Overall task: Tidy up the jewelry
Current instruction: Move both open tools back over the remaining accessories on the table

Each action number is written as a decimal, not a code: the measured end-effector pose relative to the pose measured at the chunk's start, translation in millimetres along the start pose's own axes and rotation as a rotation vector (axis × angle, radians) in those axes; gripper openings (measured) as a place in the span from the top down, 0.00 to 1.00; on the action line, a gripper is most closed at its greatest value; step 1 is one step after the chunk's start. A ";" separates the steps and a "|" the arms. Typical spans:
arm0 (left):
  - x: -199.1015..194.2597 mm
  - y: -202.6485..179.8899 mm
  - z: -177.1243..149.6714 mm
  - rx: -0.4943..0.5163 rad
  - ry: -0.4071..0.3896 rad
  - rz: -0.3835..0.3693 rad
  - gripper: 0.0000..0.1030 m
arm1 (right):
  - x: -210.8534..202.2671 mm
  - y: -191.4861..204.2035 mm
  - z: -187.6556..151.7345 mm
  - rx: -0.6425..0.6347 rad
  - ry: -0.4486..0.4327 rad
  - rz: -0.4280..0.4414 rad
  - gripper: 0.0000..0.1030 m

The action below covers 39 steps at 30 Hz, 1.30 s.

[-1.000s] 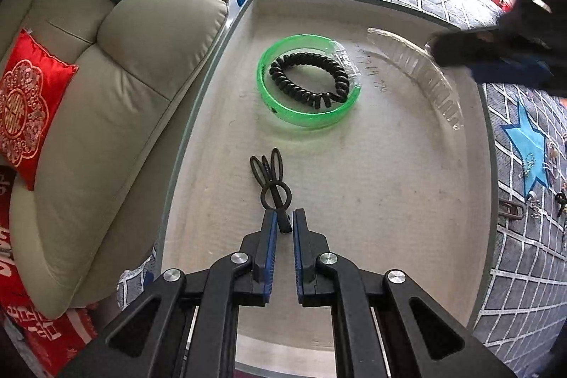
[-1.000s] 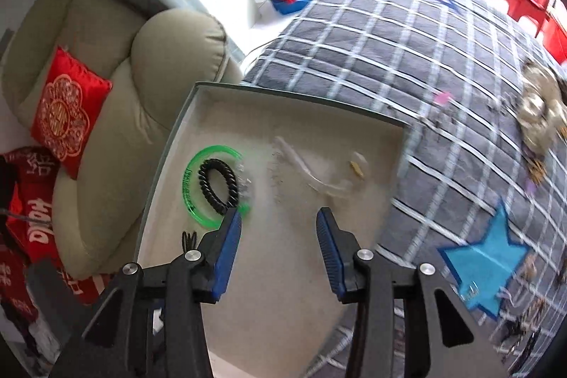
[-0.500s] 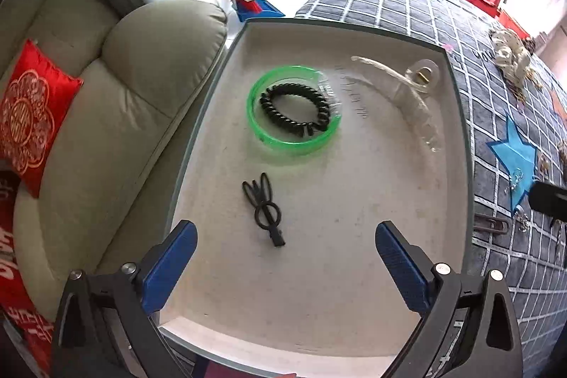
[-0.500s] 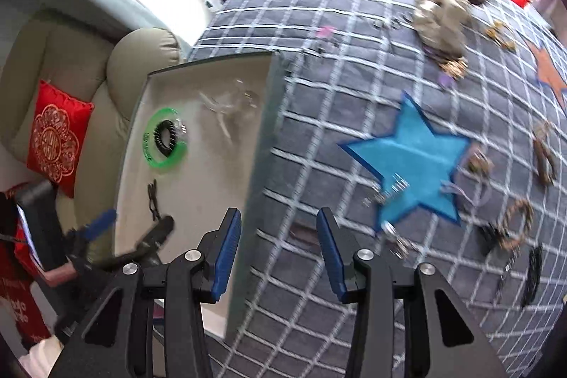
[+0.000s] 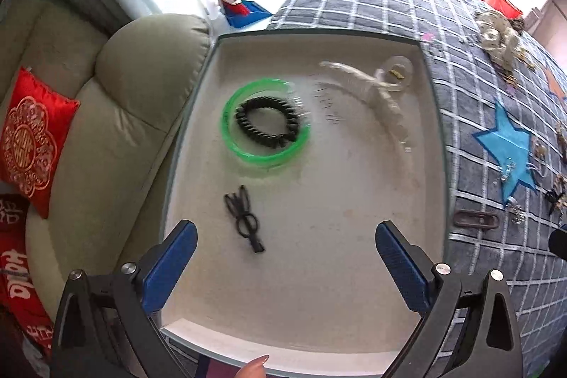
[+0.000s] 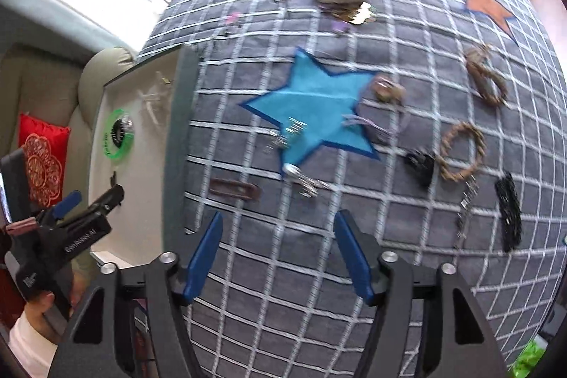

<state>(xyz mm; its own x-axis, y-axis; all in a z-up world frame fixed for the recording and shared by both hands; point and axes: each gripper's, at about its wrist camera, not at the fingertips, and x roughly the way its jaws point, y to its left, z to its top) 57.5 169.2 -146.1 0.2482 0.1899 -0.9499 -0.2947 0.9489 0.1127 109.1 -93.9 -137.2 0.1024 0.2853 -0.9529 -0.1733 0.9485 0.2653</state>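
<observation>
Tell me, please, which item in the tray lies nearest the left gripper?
The small black hair clip, lying just ahead of the open left gripper; the green bangle lies farther back.

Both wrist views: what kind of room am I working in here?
Most likely a home living room: a beige sofa with a red embroidered cushion sits beside the tray, and a grey checked rug with star patches carries the scattered jewelry.
</observation>
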 end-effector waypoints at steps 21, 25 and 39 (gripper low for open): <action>-30.9 -137.3 13.7 0.283 -0.034 -0.125 0.01 | -27.2 -113.8 -31.9 0.224 -0.057 -0.031 0.09; -22.1 -161.0 13.4 0.338 -0.009 -0.147 0.01 | -30.2 -133.2 -36.4 0.244 -0.058 -0.046 0.09; 16.5 -190.4 31.4 0.364 0.052 -0.181 0.02 | -25.1 -192.5 -31.5 0.212 -0.021 -0.186 0.09</action>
<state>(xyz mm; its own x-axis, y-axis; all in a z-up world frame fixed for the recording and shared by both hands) 146.7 -0.5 -174.1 0.2166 0.0074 -0.9762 0.0977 0.9948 0.0293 109.1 -288.0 -168.9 0.1343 0.1042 -0.9854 0.0593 0.9918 0.1129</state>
